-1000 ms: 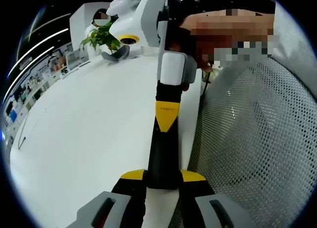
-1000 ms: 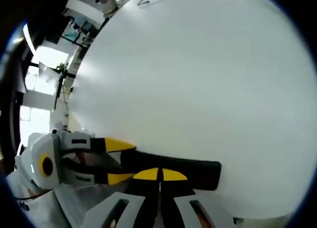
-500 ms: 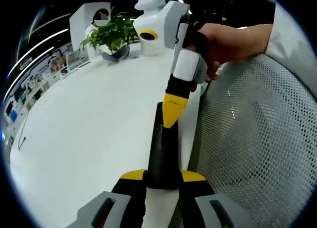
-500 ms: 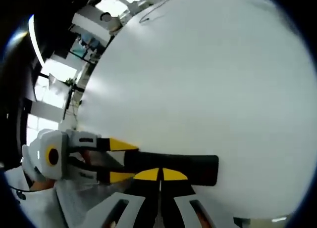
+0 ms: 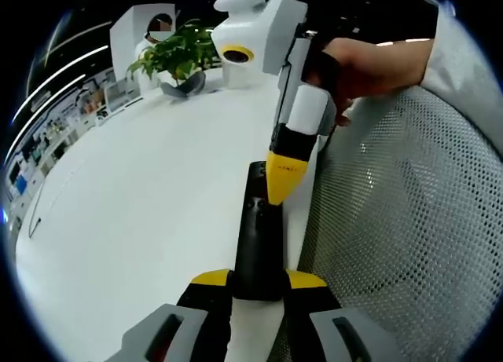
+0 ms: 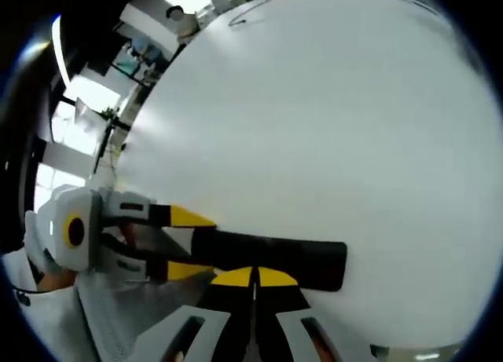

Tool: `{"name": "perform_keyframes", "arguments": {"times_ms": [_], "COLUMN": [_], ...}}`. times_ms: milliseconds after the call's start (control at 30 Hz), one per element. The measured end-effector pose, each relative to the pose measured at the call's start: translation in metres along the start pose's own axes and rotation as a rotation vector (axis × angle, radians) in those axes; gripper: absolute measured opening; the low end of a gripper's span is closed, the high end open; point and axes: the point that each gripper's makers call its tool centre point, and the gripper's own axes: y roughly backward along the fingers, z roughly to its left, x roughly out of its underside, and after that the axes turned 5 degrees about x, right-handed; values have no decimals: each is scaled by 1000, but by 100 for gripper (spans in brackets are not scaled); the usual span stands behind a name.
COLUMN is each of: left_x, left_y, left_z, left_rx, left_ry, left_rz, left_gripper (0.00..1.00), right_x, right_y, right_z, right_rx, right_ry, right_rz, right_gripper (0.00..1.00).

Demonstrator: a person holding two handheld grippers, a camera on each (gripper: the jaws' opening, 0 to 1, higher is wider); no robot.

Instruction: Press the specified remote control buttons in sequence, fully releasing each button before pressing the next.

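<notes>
Holding the remote [image 5: 259, 236] clenched in the left gripper [image 5: 259, 279], the right gripper [image 5: 285, 191], fingers closed together, presses down; an off-centre tip risks slipping onto an adjacent button.

Open white table [image 5: 141, 197] spreads left of the remote [image 5: 259, 244]; potted plant [image 5: 174, 60] stands far off.

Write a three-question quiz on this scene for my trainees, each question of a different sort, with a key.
1. True or false: the left tool grips one end of the black remote.
2. Which tool's shut yellow tip meets the remote's face? A) left B) right
3. Fill in: the remote lies on a white ____ near the potted plant.

Key: 1 true; 2 B; 3 table.
</notes>
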Motion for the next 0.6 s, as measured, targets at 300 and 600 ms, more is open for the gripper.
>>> {"name": "perform_keyframes", "arguments": {"times_ms": [300, 600], "left_x": [0, 0], "left_y": [0, 0], "left_z": [1, 1], "left_rx": [-5, -2], "left_ry": [-5, -21], "left_rz": [-6, -11], "left_gripper": [24, 24], "right_x": [3, 4], "right_y": [-4, -8], "right_z": [3, 4], "right_rx": [59, 157], "right_ry": [124, 240], "right_rz": [26, 137], "right_gripper": [0, 0]}}
